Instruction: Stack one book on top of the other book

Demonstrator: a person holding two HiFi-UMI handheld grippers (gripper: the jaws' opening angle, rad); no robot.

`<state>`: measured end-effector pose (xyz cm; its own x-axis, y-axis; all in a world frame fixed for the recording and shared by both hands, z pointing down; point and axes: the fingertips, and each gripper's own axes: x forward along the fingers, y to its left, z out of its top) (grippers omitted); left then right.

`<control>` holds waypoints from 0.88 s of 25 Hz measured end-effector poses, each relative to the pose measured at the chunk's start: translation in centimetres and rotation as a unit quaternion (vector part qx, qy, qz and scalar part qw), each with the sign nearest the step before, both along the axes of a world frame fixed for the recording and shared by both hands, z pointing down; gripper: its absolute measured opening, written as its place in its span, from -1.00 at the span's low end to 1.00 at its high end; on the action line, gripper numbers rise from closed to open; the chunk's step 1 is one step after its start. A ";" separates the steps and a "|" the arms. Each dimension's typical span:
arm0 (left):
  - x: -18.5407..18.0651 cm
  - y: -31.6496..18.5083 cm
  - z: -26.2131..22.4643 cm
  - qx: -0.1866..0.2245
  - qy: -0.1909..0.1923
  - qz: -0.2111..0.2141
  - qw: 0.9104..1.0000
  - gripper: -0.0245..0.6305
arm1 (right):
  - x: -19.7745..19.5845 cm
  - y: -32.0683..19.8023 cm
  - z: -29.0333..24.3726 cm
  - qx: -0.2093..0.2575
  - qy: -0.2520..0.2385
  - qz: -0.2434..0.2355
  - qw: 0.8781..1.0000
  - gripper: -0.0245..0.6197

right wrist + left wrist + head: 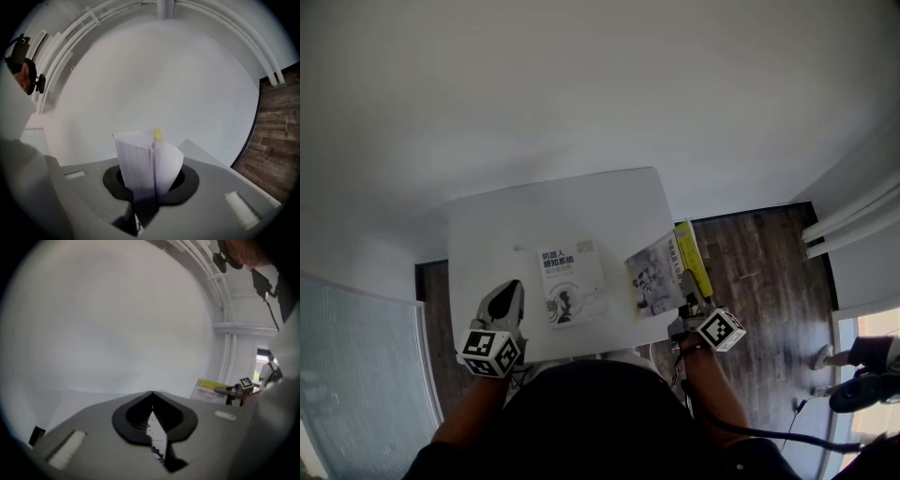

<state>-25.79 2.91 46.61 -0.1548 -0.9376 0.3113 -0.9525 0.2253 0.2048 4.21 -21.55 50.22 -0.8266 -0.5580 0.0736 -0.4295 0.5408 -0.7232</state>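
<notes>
Across the top of the head view, a pale wall [581, 94]. On the right, and in a narrow strip on the left, dark wood floor [759, 262], with white pipes [853, 220] slanting along its far right side. In the middle, a white table [487, 234], near edge close against the person's dark torso [581, 412].

Flat on the table, a little left of centre, a white-covered book [572, 281] with its cover up, dark print and a small figure on it, nothing on top. Just to its right and apart from it, a yellow-spined book [656, 274], held tilted at the table's right edge, printed cover facing up and left, yellow spine to the right. Not yet stacked.

Clenched on the near end of the yellow-spined book, the right gripper [688, 292]. In the right gripper view, the page block and a bowed cover standing up between the jaws, pinched at the base, a sliver of yellow at the top. Over the table's near left corner, the left gripper [508, 292], beside the white-covered book and seemingly clear of it, jaws pressed together, tips meeting, nothing gripped. In the left gripper view, the yellow-spined book well off to the right.

Nearest the hands, the left marker cube [490, 352] and the right marker cube [719, 329]
</notes>
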 end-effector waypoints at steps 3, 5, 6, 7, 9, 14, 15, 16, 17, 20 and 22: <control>-0.2 0.5 0.2 -0.003 0.001 -0.006 1.000 -0.91 | -1.0 0.2 -0.8 -0.005 -0.016 -0.009 1.000 -0.69; -0.2 0.8 0.2 -0.003 0.003 -0.009 1.000 -0.91 | -1.7 0.4 -1.4 -0.001 -0.019 -0.016 1.000 -0.69; -0.2 0.8 0.1 -0.002 0.004 -0.010 1.000 -0.91 | -1.9 0.4 -1.6 0.003 -0.017 -0.020 1.000 -0.69; -0.2 0.9 0.0 0.000 0.004 -0.011 1.000 -0.91 | -2.3 0.5 -1.9 0.007 -0.017 -0.024 1.000 -0.69; -0.4 1.1 -0.2 0.003 0.002 -0.014 1.000 -0.91 | -2.9 0.7 -2.2 0.012 -0.017 -0.033 0.999 -0.69; -0.9 2.3 -0.8 0.002 -0.014 -0.024 1.000 -0.91 | -4.7 1.1 -2.9 0.015 -0.021 -0.059 0.998 -0.68; -1.0 2.6 -0.7 0.001 -0.013 -0.027 1.000 -0.91 | -5.2 1.2 -2.9 0.014 -0.023 -0.064 0.998 -0.69; -1.2 2.9 -0.6 0.001 -0.009 -0.032 0.999 -0.91 | -5.7 1.3 -3.0 0.013 -0.027 -0.069 0.997 -0.69; -1.5 3.2 -0.6 0.002 -0.005 -0.037 0.999 -0.91 | -6.2 1.5 -3.0 0.012 -0.031 -0.074 0.997 -0.68; -2.3 4.1 -0.5 0.002 -0.003 -0.050 0.999 -0.91 | -7.4 2.0 -2.8 0.004 -0.034 -0.087 0.996 -0.68; -2.6 4.7 -0.5 0.002 -0.006 -0.057 0.998 -0.91 | -8.2 2.5 -3.0 0.001 -0.035 -0.101 0.994 -0.68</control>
<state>-28.38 7.60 46.10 -0.2648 -0.9149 0.3046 -0.9230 0.3319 0.1947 -4.03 -19.09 47.25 -0.9246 -0.3808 0.0105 -0.2606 0.6121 -0.7466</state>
